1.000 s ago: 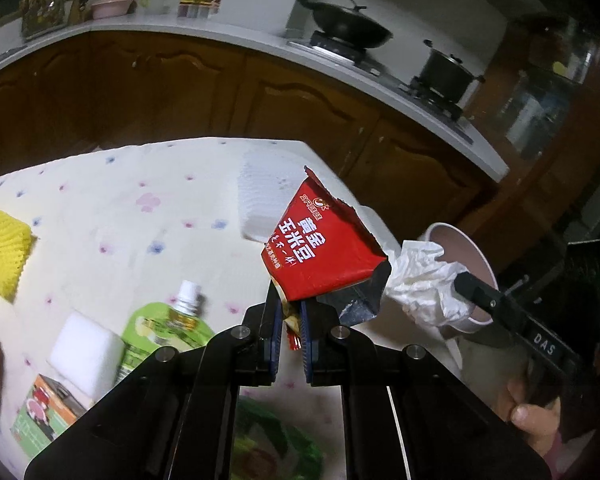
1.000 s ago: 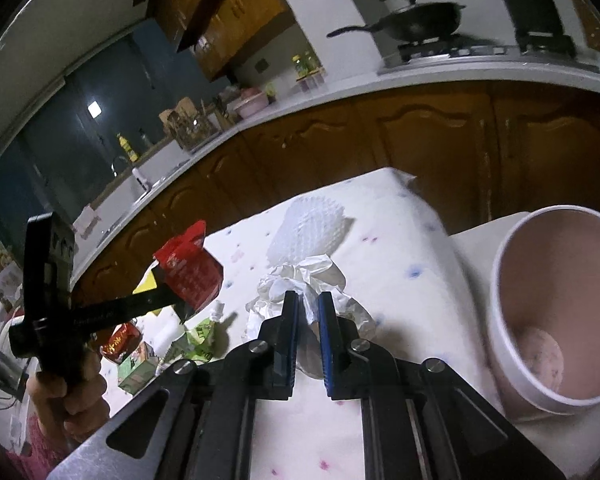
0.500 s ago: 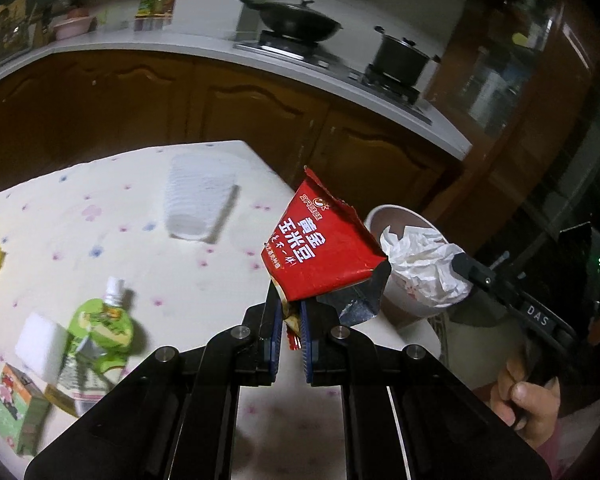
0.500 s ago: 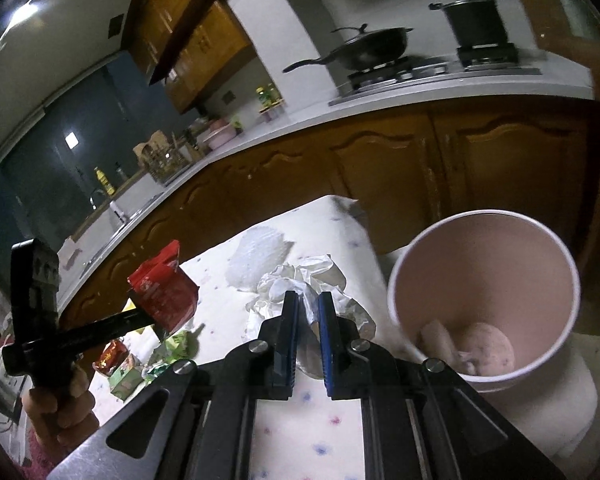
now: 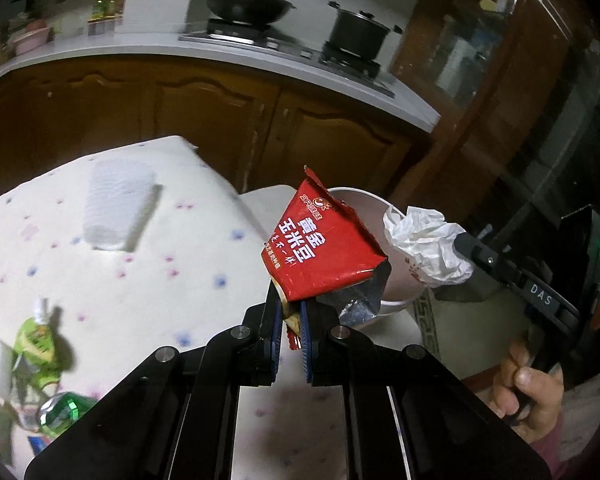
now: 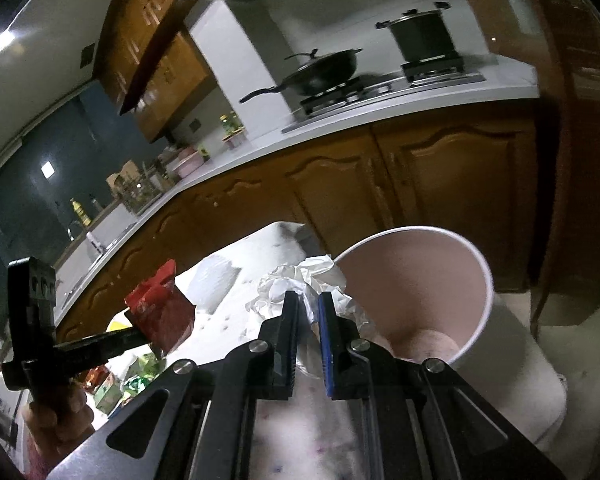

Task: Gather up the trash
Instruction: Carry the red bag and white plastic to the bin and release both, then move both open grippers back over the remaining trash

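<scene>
My left gripper (image 5: 289, 304) is shut on a red snack wrapper (image 5: 320, 248) and holds it in the air beside the pink bin (image 5: 396, 284). My right gripper (image 6: 309, 300) is shut on a crumpled white tissue (image 6: 300, 284), held at the rim of the pink bin (image 6: 476, 264). In the left wrist view the tissue (image 5: 428, 248) hangs over the bin's right rim. The red wrapper (image 6: 160, 312) also shows in the right wrist view, left of the bin. Some trash lies at the bin's bottom (image 6: 432, 344).
The table (image 5: 180, 264) with a spotted cloth carries a white foam net (image 5: 116, 204), a green drink pouch (image 5: 36, 340) and a shiny green wrapper (image 5: 60, 412). Wooden cabinets (image 5: 220, 120) and a counter with a wok (image 5: 248, 4) and pot stand behind.
Both grippers have moved right toward the pink bin. The tissue now hangs over the bin's rim and the red wrapper is right beside the bin.
</scene>
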The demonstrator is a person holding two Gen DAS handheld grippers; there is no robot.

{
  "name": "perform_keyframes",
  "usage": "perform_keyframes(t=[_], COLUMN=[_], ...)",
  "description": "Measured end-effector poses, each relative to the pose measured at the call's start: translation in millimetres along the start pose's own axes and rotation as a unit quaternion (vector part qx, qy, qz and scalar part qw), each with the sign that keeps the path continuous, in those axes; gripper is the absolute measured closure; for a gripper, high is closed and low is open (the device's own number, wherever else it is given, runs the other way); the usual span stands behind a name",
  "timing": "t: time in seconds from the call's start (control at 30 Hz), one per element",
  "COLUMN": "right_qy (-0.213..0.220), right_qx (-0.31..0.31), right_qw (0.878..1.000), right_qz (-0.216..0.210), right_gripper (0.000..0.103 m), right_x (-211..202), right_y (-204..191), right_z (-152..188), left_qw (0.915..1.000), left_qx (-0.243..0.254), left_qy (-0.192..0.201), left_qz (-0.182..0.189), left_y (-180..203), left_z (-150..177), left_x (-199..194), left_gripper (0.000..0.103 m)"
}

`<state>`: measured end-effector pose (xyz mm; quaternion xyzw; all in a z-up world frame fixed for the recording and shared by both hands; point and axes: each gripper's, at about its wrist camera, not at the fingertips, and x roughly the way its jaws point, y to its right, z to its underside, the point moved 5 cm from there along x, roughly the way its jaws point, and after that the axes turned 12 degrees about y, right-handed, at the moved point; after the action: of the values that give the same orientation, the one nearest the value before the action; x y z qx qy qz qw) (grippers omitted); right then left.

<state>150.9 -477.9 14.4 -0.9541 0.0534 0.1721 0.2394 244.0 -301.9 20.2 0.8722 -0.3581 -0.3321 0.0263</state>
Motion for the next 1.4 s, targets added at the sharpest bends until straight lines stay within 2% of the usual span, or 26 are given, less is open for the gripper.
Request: perform_keyframes(t=[0.37,0.6,0.93,1.0,1.07,1.1,1.13,1.17,1.23,1.4], right_qy=[0.012,0.012,-0.001,-0.005,-0.012,-0.015,-0.017,-0.017,-0.018,-0.014], right_qx=[0.013,0.013,0.029,0.033,0.044,0.048,0.051,0.055,0.06,0.063], right_qw=[1.0,0.999,0.998,0.998,0.998,0.997,0.997,0.997,0.997,0.997], right_qz=[0.025,0.046,0.051,0.052,0.05,0.053,0.055,0.053,0.053,0.051], right_gripper=[0.093,0.093,0.093,0.091,0.088,0.087,0.082,0.079,0.067,0.066], right_x=[-3,7,29,33,37,39,40,41,41,39], right_y=[38,57,81,84,88,91,93,93,95,94], right_z=[-10,-9,-9,-8,-6,-4,-4,-3,-2,-1], left_qw=[0.9991,0.9981,0.9952,0.9947,0.9943,0.9941,0.994,0.994,0.9939,0.9949], left_qx=[0.037,0.044,0.063,0.068,0.072,0.075,0.078,0.08,0.081,0.07], left_qy=[-0.014,-0.04,-0.074,-0.077,-0.078,-0.078,-0.076,-0.073,-0.074,-0.071], left_qz=[0.014,0.016,0.006,0.001,-0.002,-0.006,-0.009,-0.01,-0.011,-0.014], left_y=[44,58,69,70,71,72,72,73,72,66], left_z=[-7,-3,0,2,4,4,4,5,6,8], left_x=[41,76,124,129,131,131,132,131,131,125], left_gripper=[0.096,0.096,0.095,0.089,0.073,0.056,0.047,0.047,0.047,0.047])
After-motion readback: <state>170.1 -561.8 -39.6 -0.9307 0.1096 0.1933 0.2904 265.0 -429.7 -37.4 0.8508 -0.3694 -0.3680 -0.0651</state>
